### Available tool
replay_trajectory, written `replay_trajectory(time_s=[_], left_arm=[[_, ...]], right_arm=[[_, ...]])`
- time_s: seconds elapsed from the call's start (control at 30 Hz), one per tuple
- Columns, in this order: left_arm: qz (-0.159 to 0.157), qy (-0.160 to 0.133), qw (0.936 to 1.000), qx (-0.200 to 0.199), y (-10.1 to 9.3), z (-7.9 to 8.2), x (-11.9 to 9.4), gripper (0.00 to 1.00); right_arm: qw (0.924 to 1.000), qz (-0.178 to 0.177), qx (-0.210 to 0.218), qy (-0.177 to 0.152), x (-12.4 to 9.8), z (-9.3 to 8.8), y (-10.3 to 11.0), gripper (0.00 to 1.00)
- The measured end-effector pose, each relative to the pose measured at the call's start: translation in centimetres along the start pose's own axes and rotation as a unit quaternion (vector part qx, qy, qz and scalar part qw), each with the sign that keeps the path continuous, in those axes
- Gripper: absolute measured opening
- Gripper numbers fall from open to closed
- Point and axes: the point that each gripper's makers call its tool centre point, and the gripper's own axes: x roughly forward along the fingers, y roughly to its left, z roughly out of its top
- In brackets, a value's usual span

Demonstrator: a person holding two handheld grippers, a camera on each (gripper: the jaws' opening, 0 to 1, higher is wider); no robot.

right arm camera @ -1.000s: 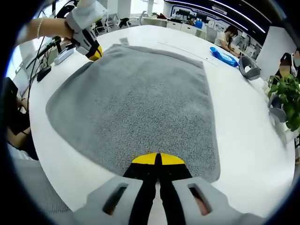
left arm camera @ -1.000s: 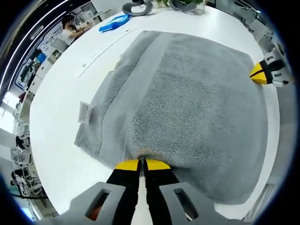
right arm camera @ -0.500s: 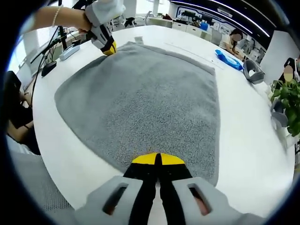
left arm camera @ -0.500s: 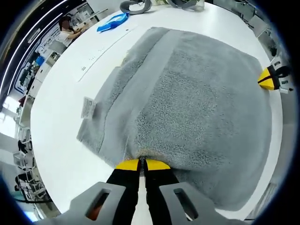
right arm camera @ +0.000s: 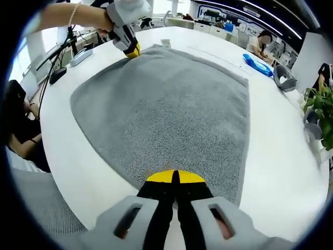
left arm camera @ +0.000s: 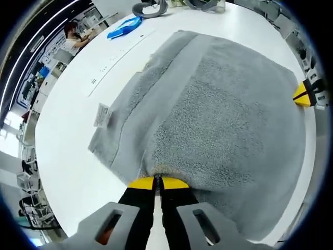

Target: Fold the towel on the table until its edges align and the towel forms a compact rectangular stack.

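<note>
towel [left arm camera: 218, 104] lies doubled on white table [left arm camera: 67, 156] | left gripper [left arm camera: 157, 182] clamped on one near corner, right gripper [right arm camera: 174, 177] on the other | risk: uneven carry would skew edges; label [left arm camera: 103, 114] side already offset

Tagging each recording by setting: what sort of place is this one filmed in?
Probably an open-plan office or lab. The towel lies on a large white table, a person sits at a desk behind it, and a potted plant stands at the table's edge.
</note>
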Motion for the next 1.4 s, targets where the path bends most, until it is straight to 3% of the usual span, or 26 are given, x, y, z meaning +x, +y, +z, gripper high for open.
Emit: replay_trajectory(time_s=[1.4], left_arm=[[0.009, 0.008, 0.9996, 0.026, 0.7, 0.8, 0.5, 0.03]], right_arm=[[1.0000, 0.002, 0.005, -0.003, -0.2, -0.1, 1.2, 0.00]])
